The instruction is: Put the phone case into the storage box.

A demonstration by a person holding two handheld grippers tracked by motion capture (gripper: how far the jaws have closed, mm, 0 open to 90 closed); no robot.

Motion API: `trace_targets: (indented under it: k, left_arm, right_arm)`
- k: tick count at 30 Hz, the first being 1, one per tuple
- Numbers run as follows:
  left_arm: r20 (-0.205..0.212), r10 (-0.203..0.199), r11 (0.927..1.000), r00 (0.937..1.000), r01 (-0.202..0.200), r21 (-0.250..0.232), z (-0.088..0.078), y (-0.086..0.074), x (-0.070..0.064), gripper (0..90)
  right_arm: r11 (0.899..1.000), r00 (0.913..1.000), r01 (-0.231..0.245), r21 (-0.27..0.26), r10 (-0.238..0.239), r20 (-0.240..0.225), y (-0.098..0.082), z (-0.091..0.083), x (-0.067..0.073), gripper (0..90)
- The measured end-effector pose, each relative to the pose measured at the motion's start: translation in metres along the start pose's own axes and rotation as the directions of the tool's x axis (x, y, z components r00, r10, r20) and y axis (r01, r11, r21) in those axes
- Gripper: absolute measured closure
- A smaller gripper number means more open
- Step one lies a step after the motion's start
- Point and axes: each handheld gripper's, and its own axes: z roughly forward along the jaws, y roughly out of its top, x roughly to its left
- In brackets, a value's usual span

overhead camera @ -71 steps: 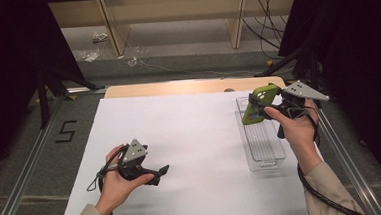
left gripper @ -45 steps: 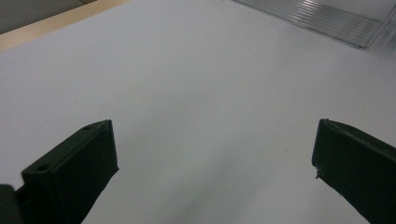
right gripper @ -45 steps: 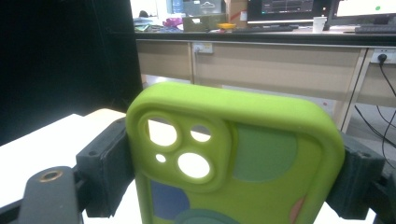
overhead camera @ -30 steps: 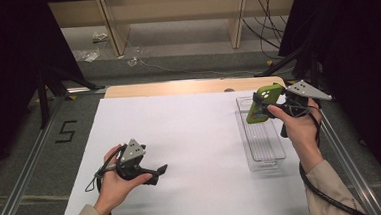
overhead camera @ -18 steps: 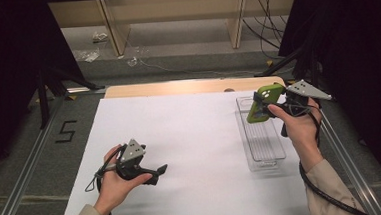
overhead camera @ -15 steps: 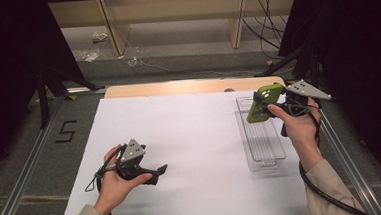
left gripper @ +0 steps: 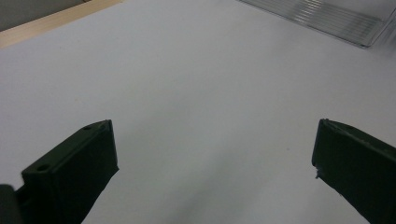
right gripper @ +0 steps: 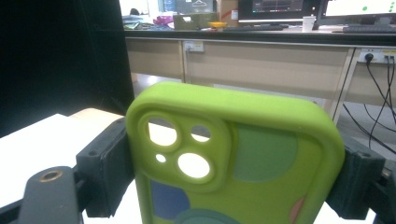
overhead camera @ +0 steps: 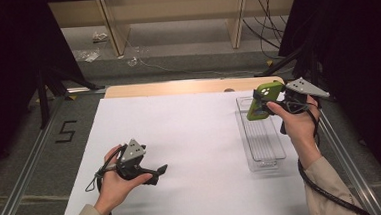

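Left tool (overhead camera: 155,171) lay low over the white surface (overhead camera: 195,137), its jaws spread apart with nothing between them. Right tool (overhead camera: 264,102) was clamped across the sides of a green phone case (overhead camera: 260,99), held above the far end of the clear tray (overhead camera: 261,133); the case's long axis stood upright, camera cut-outs uppermost.

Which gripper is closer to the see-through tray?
Right. The right gripper, clamping the green phone case, hovers over the clear tray. The left gripper sits far across the white sheet.
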Motion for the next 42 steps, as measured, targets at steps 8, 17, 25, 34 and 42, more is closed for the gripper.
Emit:
trace_targets:
  k: [8, 17, 25, 34, 42]
  left_arm:
    - [-0.002, 0.0, 1.0, 1.0, 0.0, 0.0, 0.0, 0.0, 0.001, 0.0]
    - [-0.002, 0.0, 1.0, 1.0, 0.0, -0.003, -0.001, 0.0, 0.0, 0.0]
    - [-0.004, -0.001, 1.0, 1.0, 0.001, -0.003, -0.001, 0.0, 0.001, 0.0]
    - [-0.004, -0.002, 1.0, 1.0, 0.002, -0.005, -0.001, 0.001, 0.001, 0.0]
    - [-0.004, -0.004, 1.0, 1.0, 0.004, -0.006, -0.001, 0.001, 0.002, 0.0]
  right_arm:
    - [1.0, 1.0, 0.002, 0.01, -0.002, 0.004, -0.001, 0.006, -0.001, 17.6]
    - [1.0, 1.0, 0.005, 0.008, -0.005, 0.007, -0.001, 0.01, -0.002, 17.6]
    - [1.0, 0.9999, 0.01, 0.011, -0.01, 0.011, 0.0, 0.013, -0.003, 17.6]
    - [1.0, 0.9998, 0.015, 0.011, -0.015, 0.015, 0.0, 0.018, -0.004, 17.6]
    - [1.0, 0.9996, 0.021, 0.012, -0.021, 0.02, 0.001, 0.022, -0.006, 17.6]
